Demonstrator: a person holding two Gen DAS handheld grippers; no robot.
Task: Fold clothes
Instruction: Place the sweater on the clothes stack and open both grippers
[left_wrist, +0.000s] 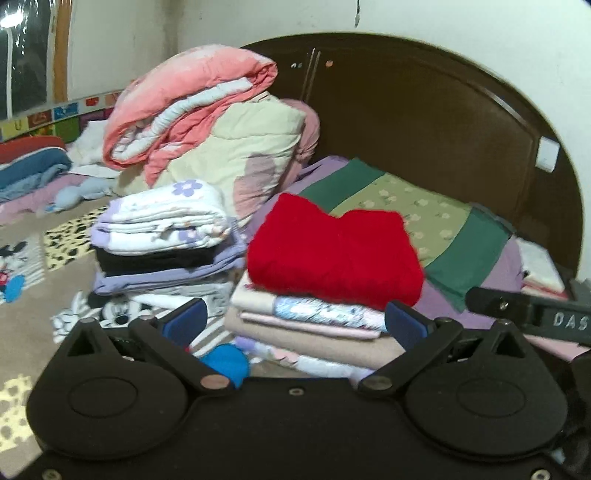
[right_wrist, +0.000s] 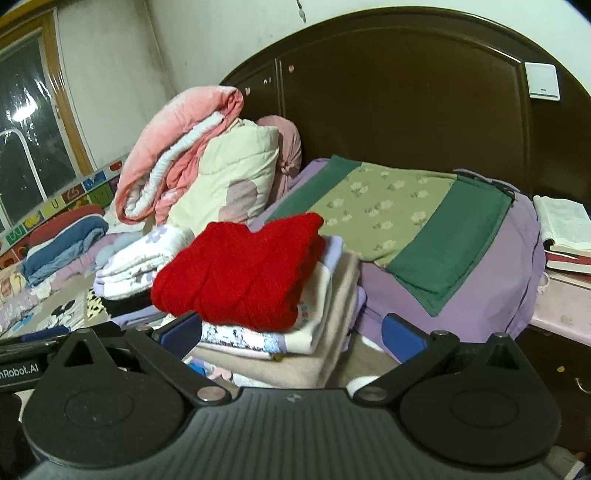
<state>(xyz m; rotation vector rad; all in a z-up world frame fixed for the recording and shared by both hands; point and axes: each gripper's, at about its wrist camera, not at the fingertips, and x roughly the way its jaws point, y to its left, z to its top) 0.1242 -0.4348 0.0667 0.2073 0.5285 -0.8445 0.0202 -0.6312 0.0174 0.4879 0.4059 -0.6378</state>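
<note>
A folded red knit garment (left_wrist: 334, 254) (right_wrist: 240, 271) lies on top of a stack of folded clothes (left_wrist: 310, 332) (right_wrist: 295, 343) on the bed. My left gripper (left_wrist: 295, 321) stands open just in front of that stack, its blue pads (left_wrist: 186, 319) wide apart and holding nothing. My right gripper (right_wrist: 291, 334) is open too, level with the stack's lower layers, with nothing pressed between its pads (right_wrist: 402, 338). To the left is a second stack (left_wrist: 166, 236) (right_wrist: 136, 266) topped by a white floral piece. The right gripper's arm (left_wrist: 528, 308) pokes into the left wrist view.
A rolled pink and cream quilt (left_wrist: 207, 122) (right_wrist: 199, 162) leans against the dark headboard (left_wrist: 424, 110) (right_wrist: 406, 96). A purple pillow with a green floral cover (left_wrist: 424, 221) (right_wrist: 406, 221) lies right of the stack. Open books (right_wrist: 565, 229) rest on a nightstand at the far right. Blue bedding (left_wrist: 33, 166) lies far left.
</note>
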